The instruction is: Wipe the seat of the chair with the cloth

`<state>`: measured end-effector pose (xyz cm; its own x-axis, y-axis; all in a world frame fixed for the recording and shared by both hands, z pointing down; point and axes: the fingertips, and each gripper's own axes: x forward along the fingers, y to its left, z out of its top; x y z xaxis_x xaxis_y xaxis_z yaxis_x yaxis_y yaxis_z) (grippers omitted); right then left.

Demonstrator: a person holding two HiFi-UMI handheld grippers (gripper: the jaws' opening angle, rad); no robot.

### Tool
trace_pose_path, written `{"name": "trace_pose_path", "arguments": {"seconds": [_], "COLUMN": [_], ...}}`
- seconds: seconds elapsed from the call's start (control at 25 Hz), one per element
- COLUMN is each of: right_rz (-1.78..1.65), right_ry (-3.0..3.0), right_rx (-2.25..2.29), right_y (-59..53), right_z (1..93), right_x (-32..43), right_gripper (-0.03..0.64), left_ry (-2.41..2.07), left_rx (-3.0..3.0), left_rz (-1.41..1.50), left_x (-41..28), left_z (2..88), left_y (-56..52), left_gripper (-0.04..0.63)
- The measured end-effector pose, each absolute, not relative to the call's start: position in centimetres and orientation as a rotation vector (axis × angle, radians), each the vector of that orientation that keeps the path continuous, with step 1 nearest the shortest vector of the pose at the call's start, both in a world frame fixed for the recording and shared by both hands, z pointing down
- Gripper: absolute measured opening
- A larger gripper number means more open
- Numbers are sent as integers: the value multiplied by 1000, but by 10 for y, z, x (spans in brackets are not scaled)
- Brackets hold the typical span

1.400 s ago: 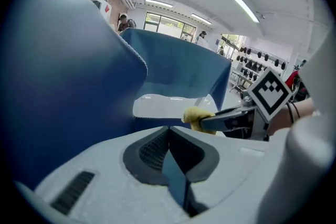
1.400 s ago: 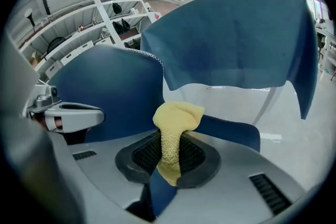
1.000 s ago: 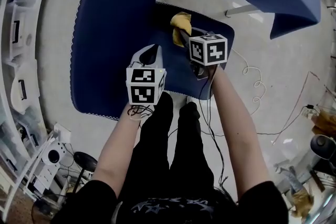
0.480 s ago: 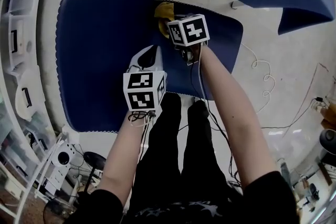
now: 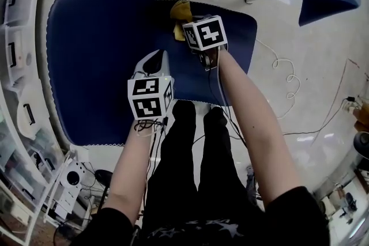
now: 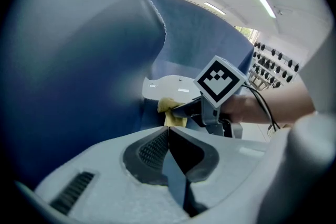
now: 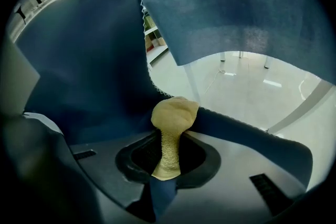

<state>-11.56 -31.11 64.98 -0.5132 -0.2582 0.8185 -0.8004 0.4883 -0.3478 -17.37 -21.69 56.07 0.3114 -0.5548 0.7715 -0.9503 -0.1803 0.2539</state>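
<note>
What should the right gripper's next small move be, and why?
Probably draw the cloth back across the seat toward the person: the right gripper is shut on it at the seat's far edge, with most blue surface nearer and leftward.

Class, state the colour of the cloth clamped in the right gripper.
Pale yellow. The cloth shows best in the right gripper view.

Black shirt [image 5: 115,227] and trousers [image 5: 196,164]; pale grey left gripper [image 6: 168,128] and right gripper [image 7: 167,136] bear black-and-white marker cubes [image 5: 149,98]
</note>
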Motion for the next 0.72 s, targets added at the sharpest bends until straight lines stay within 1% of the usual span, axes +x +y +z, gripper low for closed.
{"name": "trace_pose_path", "arguments": {"seconds": [0.2, 0.52, 0.72], "right_rz": [1028, 994, 1090], "right_ry": [-1952, -1918, -1873], "right_rx": [956, 1053, 1170], "right_y": [-305, -301, -296], "right_z": [651, 652, 652], "right_x": [-69, 3, 57], "right_gripper": [66, 66, 66], "left_ry": [-1315, -1270, -1251], "left_rx": [1860, 1884, 1897], "left_rz": [711, 748, 775], "left_x": [-158, -120, -99], "left_z": [561, 565, 566], "left_y": [-214, -204, -199], "left_gripper": [20, 20, 20]}}
